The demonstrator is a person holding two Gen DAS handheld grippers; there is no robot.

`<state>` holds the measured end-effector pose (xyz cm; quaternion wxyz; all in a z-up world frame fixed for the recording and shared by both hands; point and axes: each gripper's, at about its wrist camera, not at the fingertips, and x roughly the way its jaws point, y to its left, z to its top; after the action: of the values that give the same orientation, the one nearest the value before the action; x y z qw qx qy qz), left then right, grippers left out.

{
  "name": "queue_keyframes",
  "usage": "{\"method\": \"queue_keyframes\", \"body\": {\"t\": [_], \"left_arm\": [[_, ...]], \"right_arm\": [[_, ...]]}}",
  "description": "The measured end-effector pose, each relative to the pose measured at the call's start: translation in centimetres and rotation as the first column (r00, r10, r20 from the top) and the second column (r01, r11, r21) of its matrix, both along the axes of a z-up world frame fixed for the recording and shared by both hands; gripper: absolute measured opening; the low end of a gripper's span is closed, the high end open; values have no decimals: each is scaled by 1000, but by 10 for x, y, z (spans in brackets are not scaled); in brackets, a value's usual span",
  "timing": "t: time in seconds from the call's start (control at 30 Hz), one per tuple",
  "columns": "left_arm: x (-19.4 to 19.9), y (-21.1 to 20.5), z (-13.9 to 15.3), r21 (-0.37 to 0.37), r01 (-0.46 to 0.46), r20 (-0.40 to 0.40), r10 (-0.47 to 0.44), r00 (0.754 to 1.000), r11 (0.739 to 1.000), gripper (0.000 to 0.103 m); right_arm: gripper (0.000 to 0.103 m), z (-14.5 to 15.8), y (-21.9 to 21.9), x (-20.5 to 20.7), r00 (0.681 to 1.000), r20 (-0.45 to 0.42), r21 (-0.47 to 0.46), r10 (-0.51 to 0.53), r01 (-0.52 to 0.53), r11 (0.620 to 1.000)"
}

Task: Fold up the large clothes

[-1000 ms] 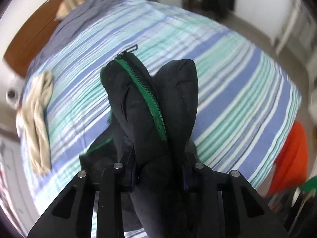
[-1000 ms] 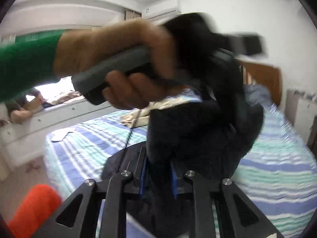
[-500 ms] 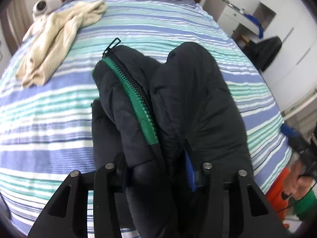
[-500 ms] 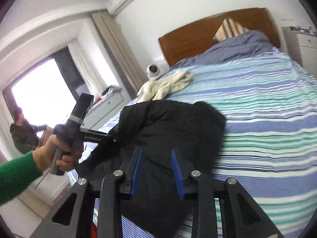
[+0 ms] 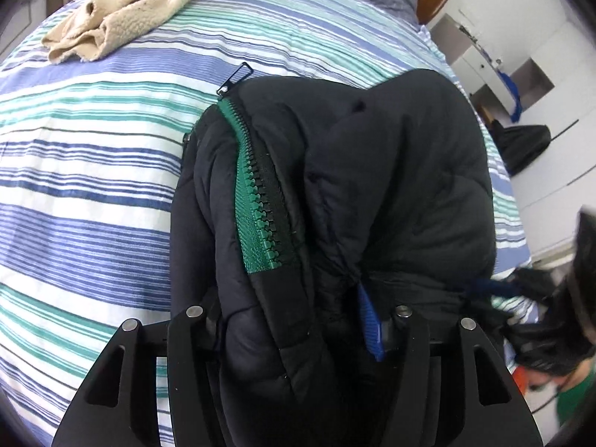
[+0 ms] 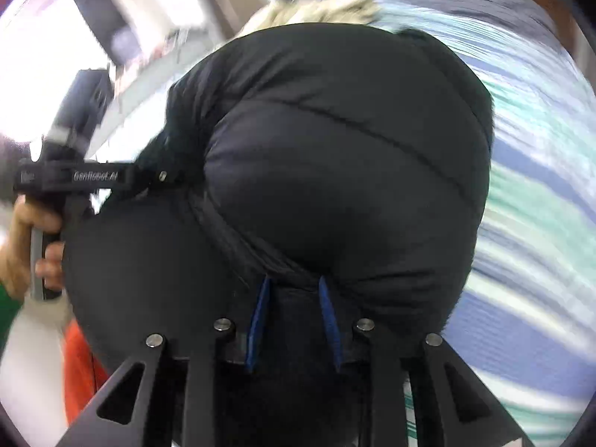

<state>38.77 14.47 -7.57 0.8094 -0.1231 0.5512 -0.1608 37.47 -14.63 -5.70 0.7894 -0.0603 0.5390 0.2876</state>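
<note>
The fingers of your left gripper are clamped on a thick fold of the black jacket, beside its green zipper. Your right gripper has its 2 blue fingers slightly apart with jacket fabric pinched between them. The jacket is bunched over the striped bedspread, near the bed's edge. A cream blanket lies well apart, toward the headboard.
</note>
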Motion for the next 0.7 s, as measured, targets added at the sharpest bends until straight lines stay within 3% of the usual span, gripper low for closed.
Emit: {"method": "queue_keyframes", "body": {"t": [0.1, 0.2, 0.3, 0.4, 0.47, 0.57, 0.7], "left_arm": [[-4, 8, -4, -44, -13, 0, 13, 1000, 999, 56], [-5, 12, -9, -51, -21, 3, 21, 1000, 999, 57], [-7, 13, -12, -32, -24, 10, 24, 1000, 999, 57], [-3, 15, -21, -17, -34, -4, 34, 999, 999, 57], [2, 16, -27, -49, -53, -19, 52, 998, 997, 57], [5, 19, -36, -94, -79, -27, 77, 997, 992, 57], [9, 22, -44, -108, -98, -35, 95, 995, 989, 57]], "right_arm": [[28, 43, 24, 18, 995, 99, 47, 17, -22, 999], [28, 57, 55, 50, 989, 147, 116, -16, -1, 993], [30, 35, 83, 92, 996, 77, 136, -40, 30, 990], [28, -22, 108, 120, 998, -63, -4, -23, 23, 1000], [27, -34, 115, 125, 993, -108, -40, -38, 33, 999], [26, -48, 119, 135, 992, -118, -92, -37, 26, 995], [24, -57, 118, 146, 991, -118, -79, -65, 56, 995]]}}
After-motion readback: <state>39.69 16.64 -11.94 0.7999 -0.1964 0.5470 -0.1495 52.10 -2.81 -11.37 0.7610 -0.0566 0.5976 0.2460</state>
